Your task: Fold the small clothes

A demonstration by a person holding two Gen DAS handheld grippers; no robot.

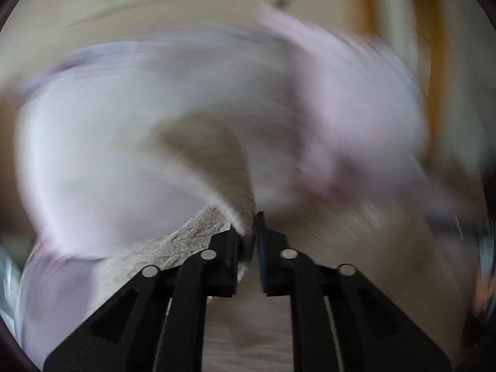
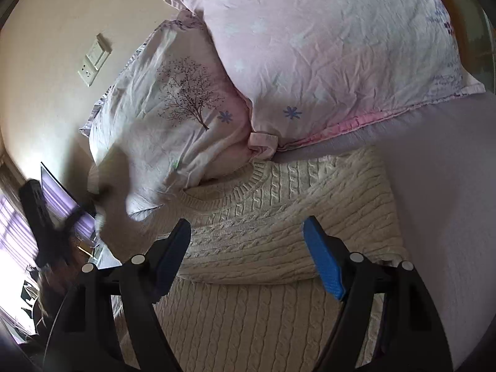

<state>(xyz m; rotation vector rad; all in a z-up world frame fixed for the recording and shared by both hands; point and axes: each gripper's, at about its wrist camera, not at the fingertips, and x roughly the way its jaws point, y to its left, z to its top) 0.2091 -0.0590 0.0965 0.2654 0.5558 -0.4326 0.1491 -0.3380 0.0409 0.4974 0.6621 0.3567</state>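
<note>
Left gripper pinches a sweater edge; right gripper hovers wide open above it, empty.

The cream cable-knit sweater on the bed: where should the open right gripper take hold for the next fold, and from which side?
Probably the folded edge of the sweater, which runs crosswise just ahead of the open right gripper. Come from the hem side, straight ahead and low, one finger under the fold. The collar lies against the pillows, crowding that end.
</note>
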